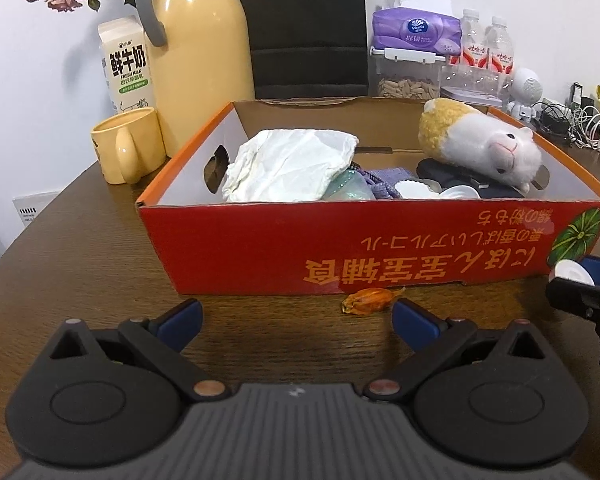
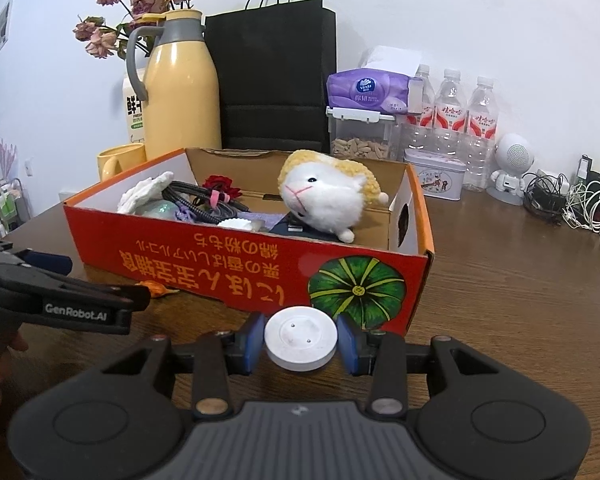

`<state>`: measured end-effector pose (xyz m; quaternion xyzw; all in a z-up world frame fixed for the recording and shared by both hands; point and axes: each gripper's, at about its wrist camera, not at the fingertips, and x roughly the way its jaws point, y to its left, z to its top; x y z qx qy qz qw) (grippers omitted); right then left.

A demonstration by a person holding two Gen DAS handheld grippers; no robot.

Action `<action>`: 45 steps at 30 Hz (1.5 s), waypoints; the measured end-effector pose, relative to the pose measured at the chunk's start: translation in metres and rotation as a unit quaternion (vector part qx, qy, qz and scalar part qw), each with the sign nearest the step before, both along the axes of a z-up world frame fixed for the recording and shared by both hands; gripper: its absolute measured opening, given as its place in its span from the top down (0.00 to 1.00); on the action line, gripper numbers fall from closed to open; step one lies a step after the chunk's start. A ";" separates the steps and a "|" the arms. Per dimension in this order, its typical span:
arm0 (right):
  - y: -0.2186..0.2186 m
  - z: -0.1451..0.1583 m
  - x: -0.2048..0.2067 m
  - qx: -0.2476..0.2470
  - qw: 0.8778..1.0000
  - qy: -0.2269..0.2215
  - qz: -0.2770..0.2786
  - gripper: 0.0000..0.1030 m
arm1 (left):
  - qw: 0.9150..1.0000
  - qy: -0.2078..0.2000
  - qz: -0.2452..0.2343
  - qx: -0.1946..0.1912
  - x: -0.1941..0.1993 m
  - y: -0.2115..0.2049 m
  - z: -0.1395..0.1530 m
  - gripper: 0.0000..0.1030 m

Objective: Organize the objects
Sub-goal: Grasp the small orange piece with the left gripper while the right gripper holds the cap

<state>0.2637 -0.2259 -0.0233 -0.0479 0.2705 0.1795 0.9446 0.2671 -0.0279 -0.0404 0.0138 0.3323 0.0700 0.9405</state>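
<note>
Now: right tool [image 2: 301, 339] pinching white disc [image 2: 301, 338] nr red box [image 2: 236, 264]; left tool [image 1: 298, 320] spread, empty, by orange wrapper [image 1: 370, 300].

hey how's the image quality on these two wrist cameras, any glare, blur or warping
Left wrist view: strong fisheye bend, dark corners, glare streak on the thermos, box print sharp, left claw slightly soft. Right wrist view: same warping, wall bright, white disc in the right claw crisp, even light, soft shadows.
</note>
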 end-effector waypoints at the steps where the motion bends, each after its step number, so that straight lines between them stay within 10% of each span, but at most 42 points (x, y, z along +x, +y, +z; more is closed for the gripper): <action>1: 0.000 0.000 0.000 -0.001 1.000 0.001 0.000 0.63 | 1.000 0.001 0.001 -0.003 0.002 0.000 0.000 0.00; 12: 0.004 -0.003 0.001 -0.012 1.000 0.000 -0.004 0.63 | 1.000 0.003 -0.013 -0.011 0.011 -0.017 -0.001 0.06; 18: 0.004 -0.002 0.000 -0.012 1.000 -0.002 -0.002 0.63 | 1.000 0.009 -0.004 -0.024 0.012 -0.019 -0.001 0.43; 20: 0.004 -0.002 -0.001 -0.011 1.000 -0.004 -0.001 0.63 | 1.000 0.005 -0.009 -0.024 0.008 -0.021 0.000 0.70; 25: 0.004 -0.001 -0.003 -0.011 1.000 -0.007 0.000 0.63 | 0.999 0.001 -0.037 -0.025 -0.001 -0.025 0.001 0.84; 45: 0.006 0.010 -0.017 -0.006 0.999 -0.041 0.011 0.63 | 0.994 -0.053 -0.083 -0.056 -0.060 -0.016 0.021 0.84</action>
